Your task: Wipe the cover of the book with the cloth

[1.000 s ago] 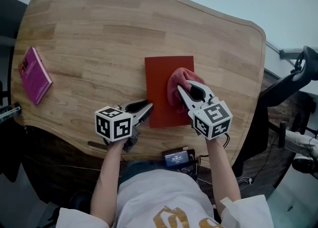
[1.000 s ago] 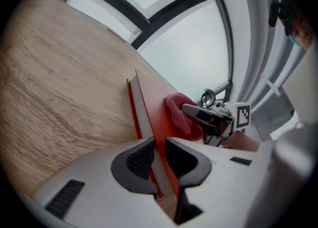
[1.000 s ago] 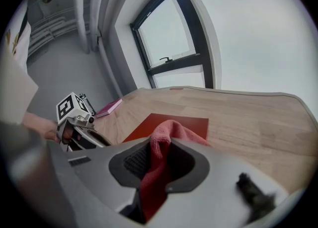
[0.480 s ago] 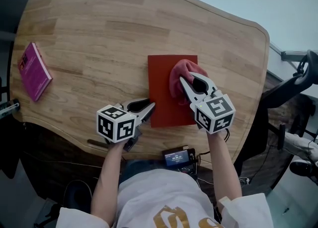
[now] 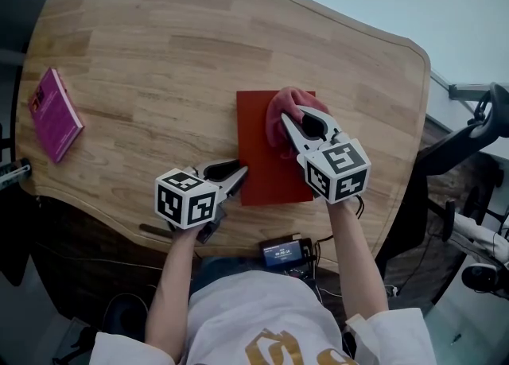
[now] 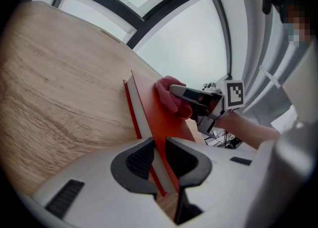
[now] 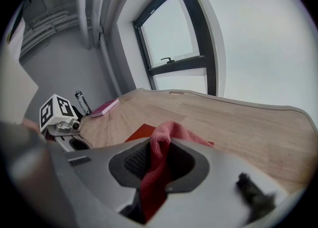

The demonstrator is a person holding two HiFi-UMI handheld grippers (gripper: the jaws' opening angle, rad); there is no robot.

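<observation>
2 grippers are seen over a wooden surface, each held in one of the person's hands. The left gripper is clenched on the red book. In the left gripper view its fingers are closed against the book's edge, with 1 pad on each side of the red cover and the pale page block. The grasp is taken on the book's left edge, close to the corner nearest the person, and the rest of the book stretches away beyond the fingertips.

The right gripper is clenched on the red cloth. In the right gripper view a fold of the cloth is pinched between its fingers. The fold rises just past their tips and hangs down behind them. From the head view the bunched cloth is seen directly ahead of these fingertips, resting on the far right part of the book's cover, near its far edge. The book's cover is seen under and just beyond the right fingers, and the left fingers are seen at its opposite, near left side.

1 magenta book lies well apart from both pairs of fingers, far off to the left of the left fingers, near the surface's left edge.
</observation>
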